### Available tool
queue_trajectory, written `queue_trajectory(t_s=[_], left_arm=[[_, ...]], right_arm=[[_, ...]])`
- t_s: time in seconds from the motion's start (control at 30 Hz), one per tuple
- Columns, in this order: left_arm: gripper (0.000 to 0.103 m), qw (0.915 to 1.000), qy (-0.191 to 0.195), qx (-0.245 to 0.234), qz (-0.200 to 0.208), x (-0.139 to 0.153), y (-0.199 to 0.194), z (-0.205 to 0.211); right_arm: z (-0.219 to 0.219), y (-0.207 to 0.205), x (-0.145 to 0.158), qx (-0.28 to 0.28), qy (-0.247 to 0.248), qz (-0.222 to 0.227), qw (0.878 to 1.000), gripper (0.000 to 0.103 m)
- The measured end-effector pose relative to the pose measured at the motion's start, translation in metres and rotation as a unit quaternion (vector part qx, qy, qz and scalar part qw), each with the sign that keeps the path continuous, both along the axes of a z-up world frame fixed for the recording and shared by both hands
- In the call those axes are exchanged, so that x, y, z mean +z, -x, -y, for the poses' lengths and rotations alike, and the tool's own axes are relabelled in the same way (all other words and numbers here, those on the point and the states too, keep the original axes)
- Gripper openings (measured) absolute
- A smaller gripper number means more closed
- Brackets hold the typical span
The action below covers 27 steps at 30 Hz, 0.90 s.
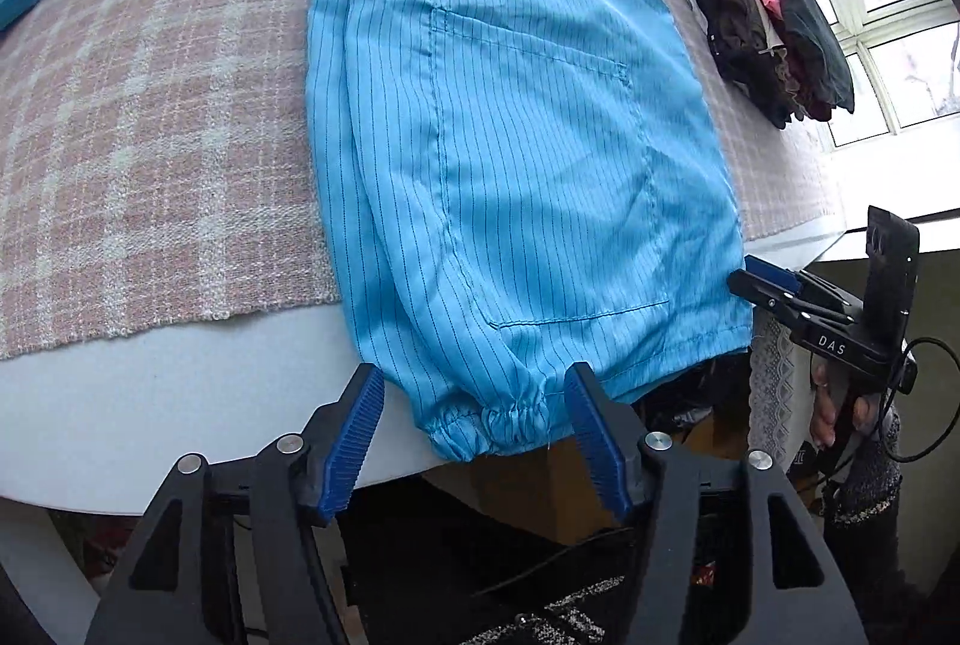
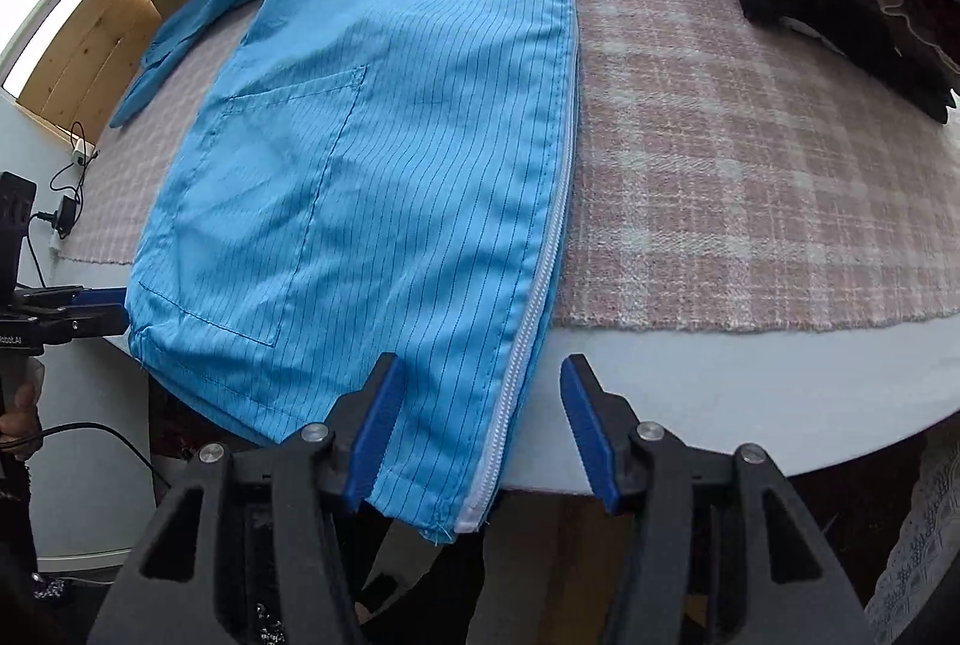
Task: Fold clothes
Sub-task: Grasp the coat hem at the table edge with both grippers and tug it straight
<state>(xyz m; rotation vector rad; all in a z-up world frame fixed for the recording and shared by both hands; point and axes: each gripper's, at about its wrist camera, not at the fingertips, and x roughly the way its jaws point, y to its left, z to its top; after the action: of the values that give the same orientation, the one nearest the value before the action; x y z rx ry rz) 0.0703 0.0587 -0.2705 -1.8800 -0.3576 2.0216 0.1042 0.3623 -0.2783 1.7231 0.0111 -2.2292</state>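
A light blue pinstriped jacket (image 1: 510,135) lies flat on the table, folded lengthwise, its patch pocket (image 1: 540,177) facing up. Its hem hangs over the table's near edge. My left gripper (image 1: 474,387) is open, and the gathered sleeve cuff (image 1: 498,420) sits between its blue pads without being pressed. My right gripper (image 2: 483,375) is open too, astride the hem corner where the white zipper (image 2: 528,333) ends. In the left wrist view the right gripper (image 1: 759,282) shows at the hem's right corner. The right wrist view has the left gripper (image 2: 111,306) at the jacket's (image 2: 372,135) left edge.
A pink plaid cloth (image 1: 150,135) covers most of the white table (image 1: 180,405). A pile of dark folded clothes (image 1: 762,21) sits at the far right, by the windows. A darker blue sleeve (image 2: 198,27) trails off to the far left. A hand (image 1: 834,405) holds the right gripper's handle.
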Motion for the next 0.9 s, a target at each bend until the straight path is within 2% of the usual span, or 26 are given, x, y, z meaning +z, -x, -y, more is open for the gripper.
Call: queue_trajectory(t_s=[0.13,0.23,0.27,0.33,0.37,0.4,0.43,0.5,0.6,0.77,0.9], left_arm=[[0.063,0.9991,0.040,0.016,0.003,-0.011,0.005,-0.007],[0.064,0.9989,0.042,0.022,0.002,-0.013,0.002,-0.007],[0.059,0.9989,0.042,0.023,-0.004,-0.012,0.000,-0.008],[0.039,0.9989,0.038,0.022,-0.014,-0.012,-0.005,-0.008],[0.022,0.9992,0.032,0.017,-0.016,-0.014,-0.008,-0.010],[0.013,0.9993,0.029,0.012,-0.020,-0.014,-0.011,-0.011],[0.011,0.9991,0.028,0.010,-0.030,-0.014,-0.014,-0.012],[0.008,0.9987,0.030,0.003,-0.042,-0.014,-0.019,-0.013],[0.007,0.9984,0.028,-0.009,-0.048,-0.010,-0.032,-0.016],[0.007,0.9972,0.019,-0.043,-0.058,0.003,-0.065,-0.030],[0.008,0.9963,0.009,-0.068,-0.053,0.003,-0.082,-0.051]], right_arm=[[0.011,-0.003,-0.006,0.022,-0.032,0.008,0.999,0.056],[0.014,-0.004,-0.008,0.039,-0.036,0.009,0.999,0.059],[0.015,-0.004,-0.008,0.042,-0.036,0.007,0.998,0.060],[0.017,-0.005,-0.008,0.055,-0.030,0.002,0.998,0.059],[0.019,-0.006,-0.007,0.063,-0.030,0.000,0.998,0.059],[0.020,-0.007,-0.007,0.072,-0.030,-0.003,0.997,0.055],[0.021,-0.008,-0.006,0.077,-0.035,-0.005,0.996,0.035],[0.019,-0.006,-0.006,0.079,-0.029,0.001,0.996,0.011],[0.016,-0.005,-0.007,0.099,-0.021,0.017,0.995,0.008],[0.010,-0.026,0.003,0.142,-0.056,0.021,0.988,0.006],[0.000,-0.039,0.004,0.153,-0.092,0.021,0.984,0.006]])
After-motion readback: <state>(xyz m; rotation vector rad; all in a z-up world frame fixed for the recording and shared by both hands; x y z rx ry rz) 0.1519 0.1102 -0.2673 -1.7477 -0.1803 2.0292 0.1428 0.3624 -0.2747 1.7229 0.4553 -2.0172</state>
